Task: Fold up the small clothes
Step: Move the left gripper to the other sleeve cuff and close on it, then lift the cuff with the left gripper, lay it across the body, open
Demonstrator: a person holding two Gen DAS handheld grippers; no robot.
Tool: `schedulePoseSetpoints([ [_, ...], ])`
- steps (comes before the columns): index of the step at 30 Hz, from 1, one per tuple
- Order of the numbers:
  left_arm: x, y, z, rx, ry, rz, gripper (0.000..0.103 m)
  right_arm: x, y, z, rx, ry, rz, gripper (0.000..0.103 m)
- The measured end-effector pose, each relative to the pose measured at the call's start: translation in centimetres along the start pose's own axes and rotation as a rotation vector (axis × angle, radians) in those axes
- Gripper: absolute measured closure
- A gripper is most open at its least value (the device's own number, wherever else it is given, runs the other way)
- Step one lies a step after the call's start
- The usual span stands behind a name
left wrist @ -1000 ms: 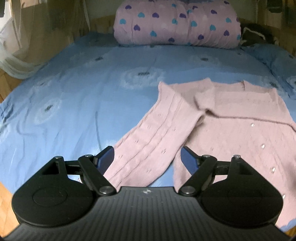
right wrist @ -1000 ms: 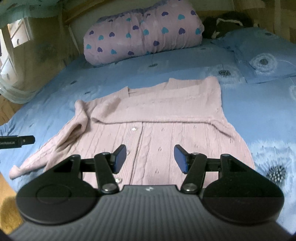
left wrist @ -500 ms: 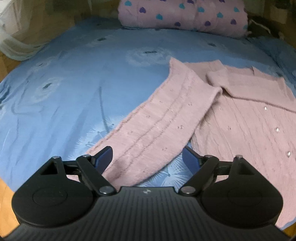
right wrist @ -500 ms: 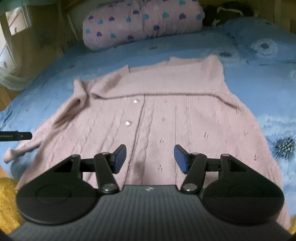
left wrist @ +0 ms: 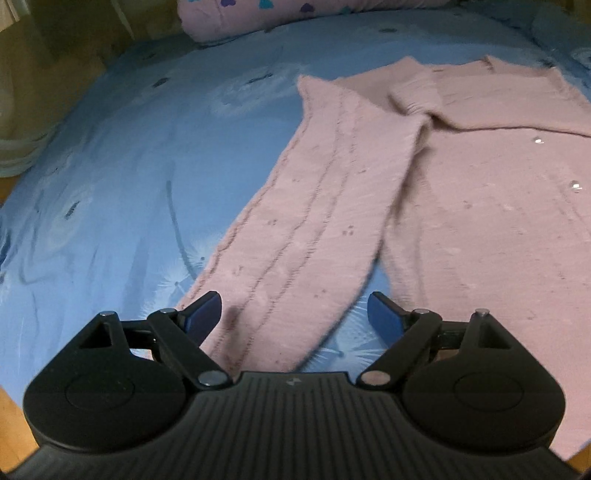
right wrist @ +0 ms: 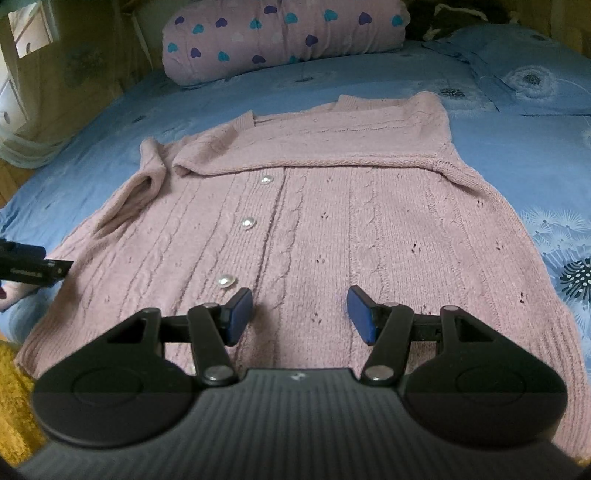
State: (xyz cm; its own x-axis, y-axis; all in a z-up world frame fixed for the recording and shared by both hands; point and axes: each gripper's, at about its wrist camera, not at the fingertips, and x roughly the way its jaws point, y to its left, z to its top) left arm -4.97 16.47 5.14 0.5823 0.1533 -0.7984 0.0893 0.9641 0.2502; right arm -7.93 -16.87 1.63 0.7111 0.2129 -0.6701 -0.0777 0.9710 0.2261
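Lying on the bed: a pink cardigan (right wrist: 332, 229) is spread front-up on the blue bedsheet (left wrist: 122, 177), its buttons (right wrist: 249, 222) running down the middle.
Left sleeve: the sleeve (left wrist: 306, 229) runs out at a slant from the body towards the near edge of the bed; a wedge of bare sheet shows between its cuff end and the body.
Right sleeve: folded across the chest, its edge lying straight from side to side.
Left tongs: the left tongs (left wrist: 295, 319) are open wide and opening further, the cuff end of the sleeve between the two blue pads (left wrist: 201, 314), neither pad pressing on it.
Right tongs: the right tongs (right wrist: 300, 314) are partly open over the lower front of the cardigan, near the hem, gripping nothing.
Edges: the hem lies close to the near edge of the bed; wooden floor (left wrist: 11, 417) shows past the bed's left corner.
Open room: broad bare sheet to the left of the sleeve and beyond the collar, up to the heart-print bolster (right wrist: 284, 35); a blue pillow (right wrist: 528, 77) lies at far right.
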Motion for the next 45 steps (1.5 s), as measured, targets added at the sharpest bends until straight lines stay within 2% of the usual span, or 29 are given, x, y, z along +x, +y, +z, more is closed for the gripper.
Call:
schedulePoseSetpoints([
  [4,0.8,1.0,-0.2,-0.026,0.002,-0.021,0.013,0.0,-0.1,0.0,0.005,-0.001,0.002,0.044],
  [9,1.6,2.2,-0.8,-0.057,-0.032,0.044,0.012,0.2,0.0,-0.1,-0.005,-0.004,-0.004,0.044],
  [12,1.9,3.2,-1.2,-0.115,-0.045,0.046,0.012,0.2,0.0,-0.1,-0.008,-0.004,-0.004,0.044],
  [14,1.9,3.4,-1.3,-0.119,-0.065,0.066,0.015,0.2,0.0,-0.1,-0.006,-0.004,-0.003,0.044],
  [17,1.6,3.2,-1.5,-0.109,-0.093,0.059,0.032,0.3,-0.1,-0.1,-0.007,-0.004,-0.004,0.044],
  [19,1.4,3.1,-1.5,-0.114,-0.107,0.042,0.055,0.3,-0.1,-0.1,-0.01,-0.004,-0.006,0.044],
  [20,1.3,3.1,-1.5,-0.118,-0.114,0.045,0.061,0.3,-0.1,-0.1,-0.011,-0.004,-0.006,0.044],
  [22,1.2,3.5,-1.4,-0.143,-0.124,0.058,0.08,0.4,0.0,0.0,-0.011,-0.005,-0.008,0.044],
  [31,-0.1,9.1,-1.1,-0.375,-0.169,0.242,0.084,0.4,-0.3,0.2,0.006,-0.001,0.009,0.044],
  [35,-0.8,11.6,-0.7,-0.417,-0.188,0.295,0.085,0.5,-0.3,0.5,0.01,-0.004,0.012,0.044],
  [41,-2.6,13.0,1.2,-0.439,-0.275,0.275,0.085,0.6,-0.1,1.9,-0.005,-0.01,0.037,0.044],
  [45,-5.0,12.7,3.3,-0.467,-0.361,0.212,0.085,0.4,0.0,3.7,-0.044,-0.036,0.043,0.044],
])
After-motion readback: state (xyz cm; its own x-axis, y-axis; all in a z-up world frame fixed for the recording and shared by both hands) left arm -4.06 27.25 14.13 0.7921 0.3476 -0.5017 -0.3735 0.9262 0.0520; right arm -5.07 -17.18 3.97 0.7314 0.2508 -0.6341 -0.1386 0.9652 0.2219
